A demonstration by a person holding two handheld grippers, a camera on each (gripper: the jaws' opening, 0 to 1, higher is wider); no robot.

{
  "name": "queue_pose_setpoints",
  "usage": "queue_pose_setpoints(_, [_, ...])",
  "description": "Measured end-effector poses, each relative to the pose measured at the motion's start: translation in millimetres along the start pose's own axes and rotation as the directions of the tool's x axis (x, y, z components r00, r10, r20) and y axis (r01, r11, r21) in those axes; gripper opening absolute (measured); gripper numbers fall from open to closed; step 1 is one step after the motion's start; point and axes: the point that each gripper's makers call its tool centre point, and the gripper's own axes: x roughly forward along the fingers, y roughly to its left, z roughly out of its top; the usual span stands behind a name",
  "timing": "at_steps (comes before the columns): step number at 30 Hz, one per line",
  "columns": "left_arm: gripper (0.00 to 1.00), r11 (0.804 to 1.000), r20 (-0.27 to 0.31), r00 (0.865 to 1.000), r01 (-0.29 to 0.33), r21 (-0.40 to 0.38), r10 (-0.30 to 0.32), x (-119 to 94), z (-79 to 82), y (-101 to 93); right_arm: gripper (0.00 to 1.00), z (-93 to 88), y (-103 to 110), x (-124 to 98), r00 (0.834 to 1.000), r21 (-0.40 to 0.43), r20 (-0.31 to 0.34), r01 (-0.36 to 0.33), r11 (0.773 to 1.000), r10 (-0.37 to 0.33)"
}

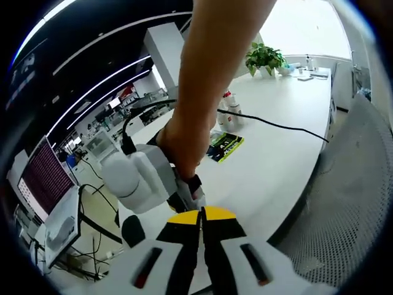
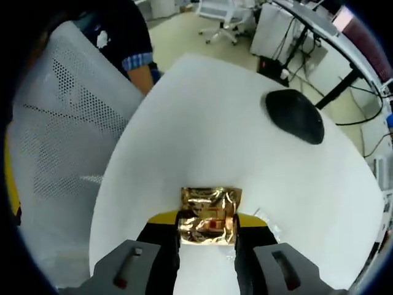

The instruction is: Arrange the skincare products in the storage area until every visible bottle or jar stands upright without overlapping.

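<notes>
White table (image 1: 276,153) is carrying bottles (image 1: 228,114), plant (image 1: 265,58); office desks behind. Left gripper (image 1: 201,224) is sitting closed, empty. Right gripper (image 2: 207,236) is clamping gold packet (image 2: 210,215) beside black pad (image 2: 295,115).

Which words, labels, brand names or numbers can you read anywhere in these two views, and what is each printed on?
None can be read.
Black and green packet on the white table: print too small and blurred.
White bottles: labels blurred.
Monitor: rows of text too fine.
Gold foil packet between the right tongs: red mark unreadable.
</notes>
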Motion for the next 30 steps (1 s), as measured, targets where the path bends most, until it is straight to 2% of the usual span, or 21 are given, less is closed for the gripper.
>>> queue_pose_setpoints(17, [0.0, 1.0, -0.006, 1.0, 0.0, 0.003, 0.0, 0, -0.4, 0.0, 0.31, -0.6, 22, 0, 0.996, 0.089, 0.079, 0.03, 0.996, -0.037])
queue_pose_setpoints(18, [0.0, 1.0, -0.006, 1.0, 0.0, 0.003, 0.0, 0, -0.5, 0.0, 0.29, -1.0, 22, 1, 0.996, 0.098, 0.084, 0.032, 0.995, -0.041])
queue_pose_setpoints(19, [0.0, 1.0, -0.007, 1.0, 0.002, 0.004, -0.002, 0, -0.5, -0.4, 0.11, -7.9, 23, 0, 0.996, 0.09, 0.059, 0.056, 0.994, -0.061])
queue_pose_setpoints(20, [0.0, 1.0, -0.007, 1.0, 0.004, 0.006, -0.004, 0, -0.5, -0.8, 0.0, -14.8, 23, 0, 0.996, 0.081, 0.035, 0.079, 0.994, -0.082])
queue_pose_setpoints(23, [0.0, 1.0, -0.033, 0.999, 0.017, 0.018, -0.016, 0, -3.8, -4.7, 0.0, -9.5, 32, 2, 0.99, 0.126, 0.095, 0.088, 0.988, -0.1])
queue_pose_setpoints(26, [0.0, 1.0, -0.019, 1.0, 0.019, 0.013, -0.018, 0, -1.3, -4.7, 0.0, -16.5, 35, 2, 0.989, 0.151, 0.102, 0.088, 0.985, -0.104])
queue_pose_setpoints(29, [0.0, 0.999, -0.022, 0.999, 0.028, 0.018, -0.028, 0, -1.3, -7.1, 0.0, -28.8, 37, -1, 0.985, 0.243, 0.103, 0.109, 0.964, -0.138])
queue_pose_setpoints(30, [0.0, 0.999, -0.022, 0.999, 0.03, 0.021, -0.03, 0, -1.3, -7.8, 0.0, -30.3, 40, -5, 0.981, 0.281, 0.127, 0.107, 0.954, -0.148])
